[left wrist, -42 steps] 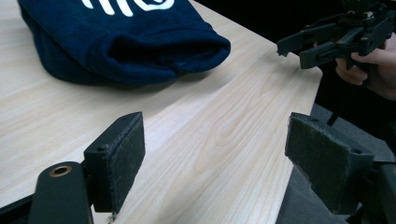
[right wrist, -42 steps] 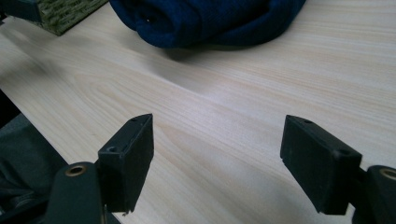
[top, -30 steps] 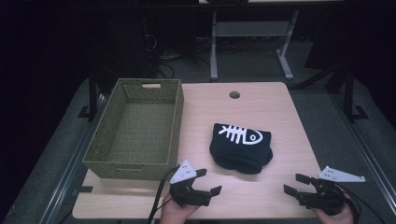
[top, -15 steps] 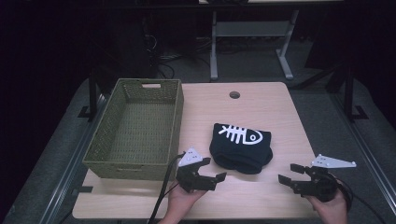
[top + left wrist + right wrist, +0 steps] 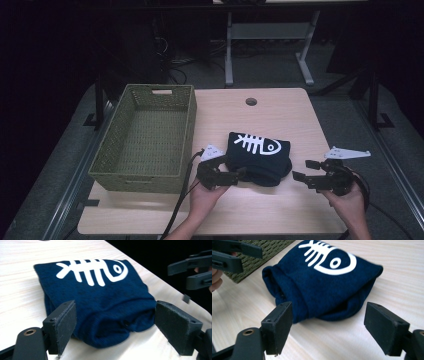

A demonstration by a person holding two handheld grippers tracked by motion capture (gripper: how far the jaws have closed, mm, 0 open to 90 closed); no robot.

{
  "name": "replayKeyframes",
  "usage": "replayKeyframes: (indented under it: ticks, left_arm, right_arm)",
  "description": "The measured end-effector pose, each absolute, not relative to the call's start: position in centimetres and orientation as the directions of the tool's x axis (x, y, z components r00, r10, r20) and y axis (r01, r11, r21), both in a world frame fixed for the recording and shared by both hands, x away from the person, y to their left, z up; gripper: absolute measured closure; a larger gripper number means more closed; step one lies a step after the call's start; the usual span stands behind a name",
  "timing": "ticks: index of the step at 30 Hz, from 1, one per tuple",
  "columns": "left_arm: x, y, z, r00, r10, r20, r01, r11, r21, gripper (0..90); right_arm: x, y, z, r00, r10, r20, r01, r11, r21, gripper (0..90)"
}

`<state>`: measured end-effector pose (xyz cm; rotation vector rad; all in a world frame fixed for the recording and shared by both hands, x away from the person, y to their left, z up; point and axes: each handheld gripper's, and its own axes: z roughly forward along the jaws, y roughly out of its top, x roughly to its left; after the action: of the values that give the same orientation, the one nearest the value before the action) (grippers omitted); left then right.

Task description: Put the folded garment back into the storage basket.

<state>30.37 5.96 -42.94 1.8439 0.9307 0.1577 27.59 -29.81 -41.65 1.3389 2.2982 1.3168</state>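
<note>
A folded navy garment (image 5: pixel 260 155) with a white fishbone print lies on the wooden table, right of the basket. My left gripper (image 5: pixel 234 171) is open at the garment's near left corner. In the left gripper view its pads (image 5: pixel 63 327) stand on either side of the garment's near fold (image 5: pixel 105 315) without pressing it. Open as well, my right gripper (image 5: pixel 304 170) sits just right of the garment. The right gripper view has the garment (image 5: pixel 329 277) a short way beyond that gripper (image 5: pixel 332 327), with bare table between.
A green woven basket (image 5: pixel 145 135) stands empty on the table's left half, touching distance from the left gripper. The table (image 5: pixel 270 210) has a small round hole (image 5: pixel 251 101) at the back. Dark floor and a metal stand lie beyond.
Both grippers have moved forward and inward toward the garment. The left one has come up to its near left corner. The garment and basket have not moved.
</note>
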Motion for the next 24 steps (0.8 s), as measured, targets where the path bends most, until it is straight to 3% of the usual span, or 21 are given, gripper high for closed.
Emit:
replayKeyframes:
  ticks: [8,24]
  left_arm:
    - [32.7,5.2,-43.5,0.634,0.721,-0.279,0.552,-0.169,0.817,18.8]
    - [36.8,5.4,-46.6,0.512,0.755,-0.408,0.704,-0.097,0.704,19.4]
  right_arm:
    - [30.3,-29.5,-41.9,-0.555,0.781,0.285,0.664,0.210,0.717,22.8]
    - [35.2,-28.5,-45.4,-0.462,0.790,0.403,0.776,0.141,0.614,27.3]
